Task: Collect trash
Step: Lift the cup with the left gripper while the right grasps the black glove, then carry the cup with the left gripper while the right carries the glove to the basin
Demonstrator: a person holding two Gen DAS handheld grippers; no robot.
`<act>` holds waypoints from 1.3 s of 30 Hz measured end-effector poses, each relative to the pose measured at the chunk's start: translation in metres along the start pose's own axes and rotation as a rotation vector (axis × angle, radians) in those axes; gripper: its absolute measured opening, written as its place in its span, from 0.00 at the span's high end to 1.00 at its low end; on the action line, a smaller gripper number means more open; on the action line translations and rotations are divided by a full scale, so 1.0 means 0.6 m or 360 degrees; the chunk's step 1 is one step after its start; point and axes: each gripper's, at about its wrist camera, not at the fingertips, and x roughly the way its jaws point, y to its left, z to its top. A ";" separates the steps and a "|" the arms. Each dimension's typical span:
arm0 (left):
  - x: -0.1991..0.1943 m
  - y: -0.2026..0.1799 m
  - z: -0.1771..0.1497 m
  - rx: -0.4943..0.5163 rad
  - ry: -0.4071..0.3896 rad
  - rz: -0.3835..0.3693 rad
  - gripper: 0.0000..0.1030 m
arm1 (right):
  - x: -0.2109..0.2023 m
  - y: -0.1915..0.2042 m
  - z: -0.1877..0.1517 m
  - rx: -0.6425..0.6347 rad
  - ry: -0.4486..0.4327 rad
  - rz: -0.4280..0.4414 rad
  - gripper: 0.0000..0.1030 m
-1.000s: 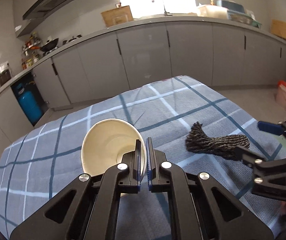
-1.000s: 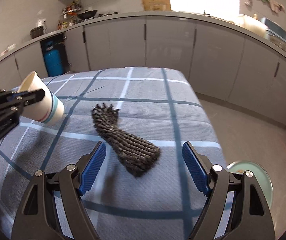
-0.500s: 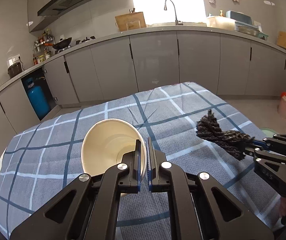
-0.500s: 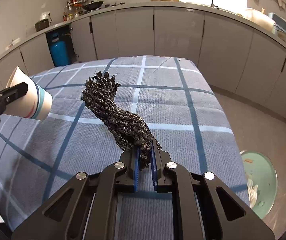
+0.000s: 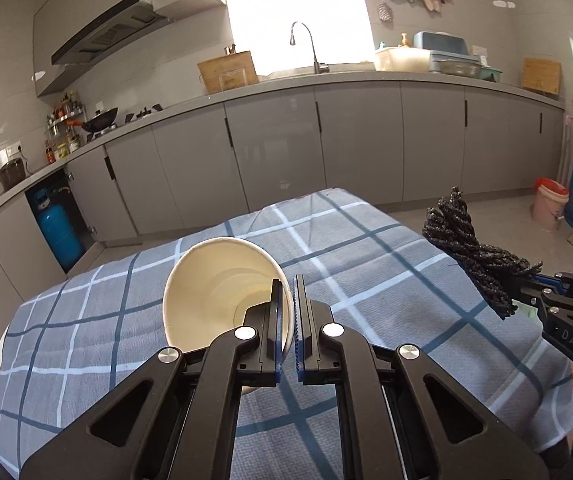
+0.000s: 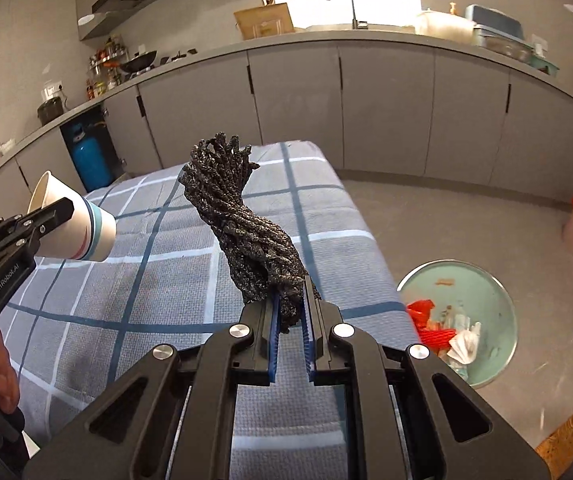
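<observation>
The right gripper (image 6: 290, 312), clenched on the rope bundle (image 6: 242, 232), has lifted it off the table (image 6: 166, 280); left gripper (image 5: 286, 320) grips the cup (image 5: 214, 288). Bin (image 6: 486, 280) beside the table comes next.

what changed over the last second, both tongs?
Right tongs, open over the table a second ago, closed on the dark knitted glove and lifted it off the checked tablecloth; it now stands up in the air. Left tongs stayed shut on the paper cup rim, raised throughout.
</observation>
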 end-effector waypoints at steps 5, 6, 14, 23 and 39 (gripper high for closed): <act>-0.016 -0.026 0.019 0.0046 -0.0044 -0.0029 0.94 | -0.031 -0.029 0.001 0.0065 -0.0050 -0.0032 0.88; -0.017 -0.031 0.021 0.0053 -0.0049 -0.0033 0.94 | -0.035 -0.034 0.000 0.0073 -0.0057 -0.0039 0.88; -0.011 -0.088 0.043 0.0125 -0.0085 -0.0103 0.94 | -0.051 -0.086 -0.005 0.0171 -0.0089 -0.0101 0.88; 0.008 -0.144 0.058 0.0205 -0.0098 -0.0178 0.94 | -0.049 -0.133 -0.016 0.0254 -0.0090 -0.0152 0.88; 0.031 -0.243 0.077 0.0322 -0.0145 -0.0313 0.94 | -0.057 -0.225 -0.021 0.0348 -0.0117 -0.0262 0.88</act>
